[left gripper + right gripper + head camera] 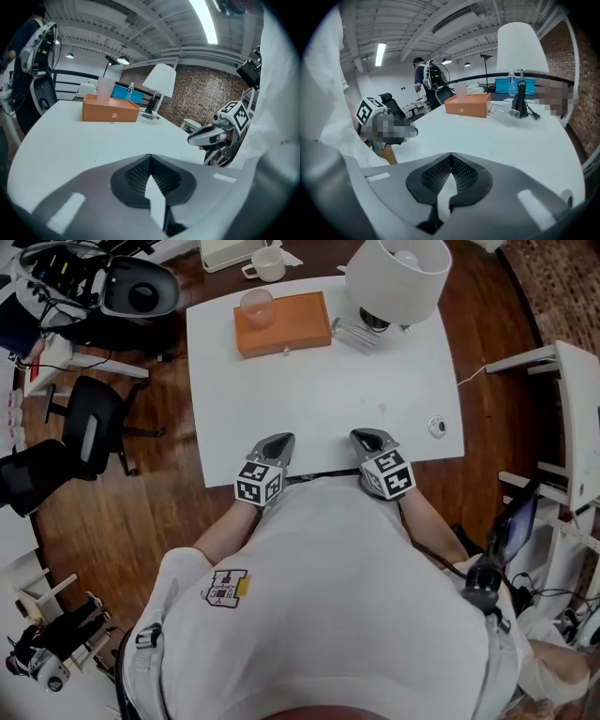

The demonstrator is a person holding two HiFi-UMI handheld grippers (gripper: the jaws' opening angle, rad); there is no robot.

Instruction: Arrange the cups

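Note:
A translucent pink cup (256, 306) stands upright on an orange box (291, 326) at the far side of the white table (319, 395). A clear glass (356, 335) lies on its side beside the lamp base. A white mug (267, 263) sits beyond the table's far edge. My left gripper (280, 440) and right gripper (365, 437) rest side by side at the near edge, both shut and empty, far from the cups. In the left gripper view the pink cup (106, 89) tops the box (111, 108). The right gripper view shows the cup (461, 90), box (468, 104) and glass (502, 110).
A lamp with a large white shade (398, 277) stands at the table's far right. A small round grommet (438, 426) sits near the right edge. Office chairs (89, 432) stand on the wooden floor at the left, white shelving (572, 418) at the right.

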